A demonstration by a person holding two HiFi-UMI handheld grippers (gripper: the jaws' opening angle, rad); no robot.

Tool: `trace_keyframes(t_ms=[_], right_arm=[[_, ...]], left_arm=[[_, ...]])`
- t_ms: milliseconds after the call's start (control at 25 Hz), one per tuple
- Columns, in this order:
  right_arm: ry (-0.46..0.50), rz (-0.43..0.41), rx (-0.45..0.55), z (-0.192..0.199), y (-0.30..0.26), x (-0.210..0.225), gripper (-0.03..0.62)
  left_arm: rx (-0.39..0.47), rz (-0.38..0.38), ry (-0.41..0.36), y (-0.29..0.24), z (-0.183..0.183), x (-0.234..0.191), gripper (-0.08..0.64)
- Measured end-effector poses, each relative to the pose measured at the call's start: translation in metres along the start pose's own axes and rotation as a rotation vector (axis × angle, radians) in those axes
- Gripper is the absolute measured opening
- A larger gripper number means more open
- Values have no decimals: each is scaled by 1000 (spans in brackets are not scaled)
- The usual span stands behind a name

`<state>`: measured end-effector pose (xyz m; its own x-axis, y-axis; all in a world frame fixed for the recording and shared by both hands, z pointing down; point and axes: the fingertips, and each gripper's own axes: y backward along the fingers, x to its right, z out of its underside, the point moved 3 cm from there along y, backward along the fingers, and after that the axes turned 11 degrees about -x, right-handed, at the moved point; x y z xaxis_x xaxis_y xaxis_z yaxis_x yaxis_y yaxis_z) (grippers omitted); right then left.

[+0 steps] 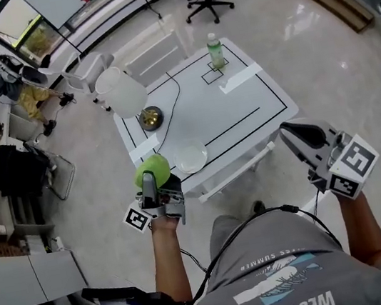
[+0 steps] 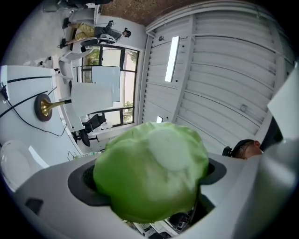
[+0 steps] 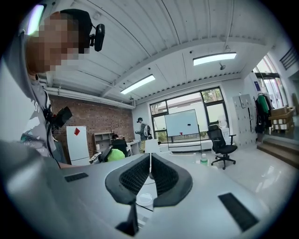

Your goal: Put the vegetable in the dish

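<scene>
While left claw (image 1: 154,184) clamps cabbage (image 2: 152,172), half-hiding its pads (image 2: 80,186), right claw (image 3: 149,176) sits closed.

Desk (image 1: 241,107): white, smooth, matt top. Dish (image 1: 192,159) on the desk: pale, glossy. Vegetable (image 2: 152,168): green, smooth, waxy leaf. Left claw (image 1: 158,184): grey matt plastic shell with black ribbed pads (image 2: 86,186). Floor (image 1: 319,54) around the desk: glossy, reflective.

The left claw (image 1: 154,182) is clamped round a green cabbage (image 1: 151,169), the bare left forearm (image 1: 167,261) stretched forward. The right claw (image 1: 292,132) is held out to the right, jaws pressed together with nothing between them, the right forearm (image 1: 363,228) bare too
</scene>
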<state>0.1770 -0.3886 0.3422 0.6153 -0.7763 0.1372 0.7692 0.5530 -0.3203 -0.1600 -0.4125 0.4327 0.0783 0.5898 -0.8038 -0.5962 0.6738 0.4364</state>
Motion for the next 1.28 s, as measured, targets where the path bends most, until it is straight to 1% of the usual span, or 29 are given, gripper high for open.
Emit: trace_keyframes(t_ms=[160, 320, 560, 680, 880, 1120, 1280], right_arm=[[-13, -9, -1, -2, 1, 13, 8], [-36, -16, -15, 7, -9, 22, 8], [-77, -13, -34, 15, -20, 26, 8], [-89, -26, -27, 13, -29, 27, 8], [-107, -50, -11, 11, -40, 22, 8], [-129, -56, 4, 18, -50, 25, 8], [-137, -66, 8, 20, -56, 27, 8]], left_arm=[[11, -35, 28, 1, 3, -20, 526], [-8, -97, 46, 4, 4, -50, 526], [-76, -181, 72, 11, 13, -88, 526], [-95, -218, 91, 11, 17, -108, 526], [-141, -273, 99, 13, 21, -140, 526], [-187, -369, 175, 19, 36, -177, 526], [-214, -417, 204, 26, 44, -192, 526]])
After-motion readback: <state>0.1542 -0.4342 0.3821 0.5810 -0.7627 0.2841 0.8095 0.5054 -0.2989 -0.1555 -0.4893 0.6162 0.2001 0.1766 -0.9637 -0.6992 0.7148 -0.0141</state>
